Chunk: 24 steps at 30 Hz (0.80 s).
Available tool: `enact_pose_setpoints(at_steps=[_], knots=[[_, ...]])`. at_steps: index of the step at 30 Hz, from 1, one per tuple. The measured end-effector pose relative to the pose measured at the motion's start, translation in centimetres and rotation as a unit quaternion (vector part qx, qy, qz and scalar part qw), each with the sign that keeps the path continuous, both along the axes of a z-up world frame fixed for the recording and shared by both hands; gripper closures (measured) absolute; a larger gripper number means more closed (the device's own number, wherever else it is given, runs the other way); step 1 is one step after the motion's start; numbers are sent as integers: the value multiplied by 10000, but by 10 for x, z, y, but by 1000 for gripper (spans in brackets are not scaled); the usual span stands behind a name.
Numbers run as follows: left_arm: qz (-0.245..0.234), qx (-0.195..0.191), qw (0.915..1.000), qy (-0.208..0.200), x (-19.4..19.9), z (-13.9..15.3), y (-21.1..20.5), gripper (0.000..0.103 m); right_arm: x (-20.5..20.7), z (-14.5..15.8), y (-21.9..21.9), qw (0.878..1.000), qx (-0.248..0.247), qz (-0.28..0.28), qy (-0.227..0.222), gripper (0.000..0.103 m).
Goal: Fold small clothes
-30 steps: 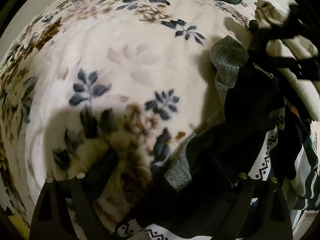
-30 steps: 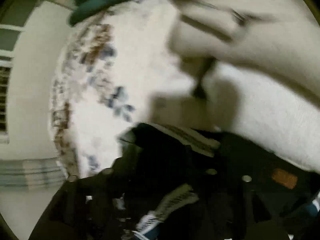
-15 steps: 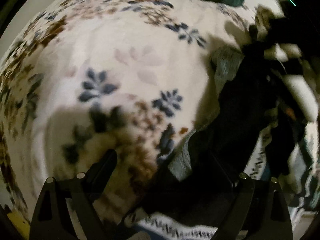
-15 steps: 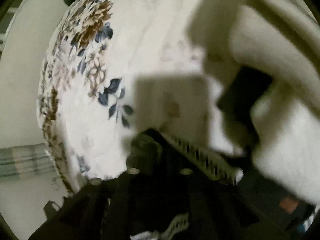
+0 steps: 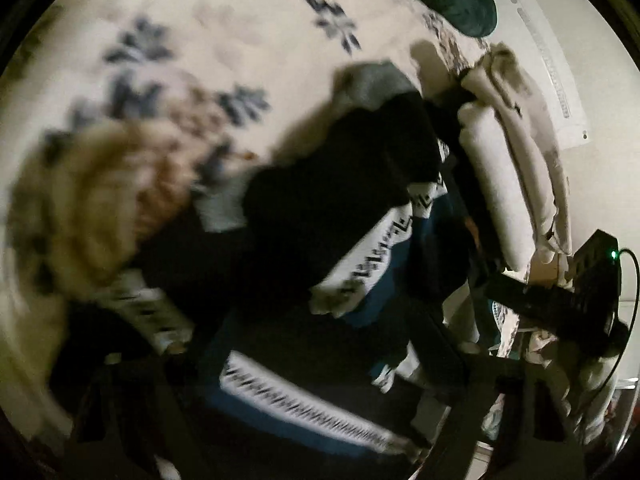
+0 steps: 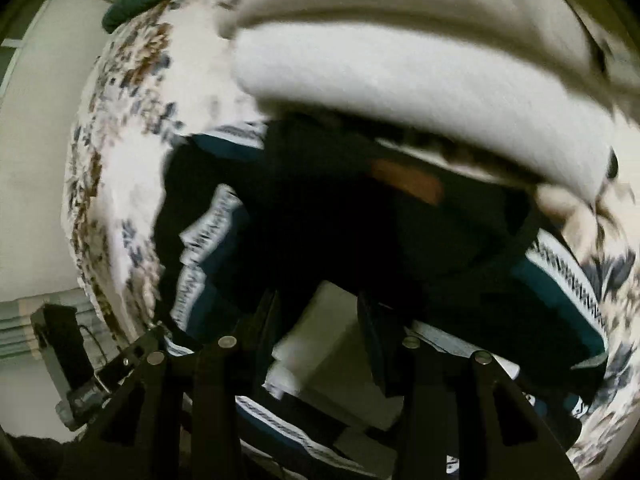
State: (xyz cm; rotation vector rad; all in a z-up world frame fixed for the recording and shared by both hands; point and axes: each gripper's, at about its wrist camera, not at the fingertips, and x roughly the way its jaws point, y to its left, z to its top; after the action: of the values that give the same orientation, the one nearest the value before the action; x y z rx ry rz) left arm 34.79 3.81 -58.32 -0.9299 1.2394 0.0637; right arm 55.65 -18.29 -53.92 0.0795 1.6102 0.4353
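Dark patterned garment [image 5: 352, 208] — floral blanket [image 5: 224, 36]

— How were the two wrist views set?
— Each was aimed steeply down, close over the floral blanket [image 5: 248, 40].
— What was shared?
— The dark patterned garment [image 5: 360, 208] and the cream folded pile [image 6: 400, 80] were caught in both.

Left hand-held gripper [image 5: 320, 380] closing, right hand-held gripper [image 6: 320, 320] opening, both angled down
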Motion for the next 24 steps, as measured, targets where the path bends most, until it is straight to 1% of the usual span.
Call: enact_pose_setpoints(at_steps=[1,2,3,4,5,7,8,9,10,12,15,17,19,21,22,23,24], knots=[[4,-20,10000,26,7,-5,-6,61,0,-5,-3,10000,-12,10,1,61],[3,4,10000,57,13,-10,-10,75,1,-10,-3,10000,19,54,29,61],[6,49,9999,111,18,-15,-13,77,2,-15,-1,9999,58,113,62,61],[50,105,9999,124,20,-16,-14,82,3,-20,2,9998,53,164,76,61],[93,133,9998,94,19,-16,-14,84,4,-27,5,9996,-3,262,99,61],[75,239,9997,16,17,-10,-16,87,5,-36,15,9988,-71,479,120,61],[50,301,9995,-39,15,-7,-18,88,4,-39,18,9982,-121,578,94,65],[28,352,9993,-80,13,-3,-18,88,3,-40,19,9979,-110,632,57,89],[15,373,9993,-89,11,-1,-19,89,2,-40,20,9976,-120,679,24,100],[0,378,9992,-114,13,2,-18,89,3,-35,19,9978,-152,621,-147,100],[-97,391,9990,-167,14,4,-18,89,11,-26,11,9986,-163,381,-328,101],[-183,403,9988,-217,16,6,-17,89,18,-24,6,9991,-153,214,-340,101],[-256,410,9985,-245,15,7,-18,89,25,-26,3,9991,-185,166,-350,101],[-305,327,9987,-237,13,8,-18,89,28,-31,6,9991,-210,267,-246,101],[-284,213,9992,-194,12,7,-16,85,27,-34,8,9991,-188,355,-102,101],[-244,131,9995,-164,9,7,-13,84,27,-36,9,9991,-197,380,27,100],[-210,67,9997,-137,7,7,-11,83,27,-35,7,9992,-185,325,116,97]])
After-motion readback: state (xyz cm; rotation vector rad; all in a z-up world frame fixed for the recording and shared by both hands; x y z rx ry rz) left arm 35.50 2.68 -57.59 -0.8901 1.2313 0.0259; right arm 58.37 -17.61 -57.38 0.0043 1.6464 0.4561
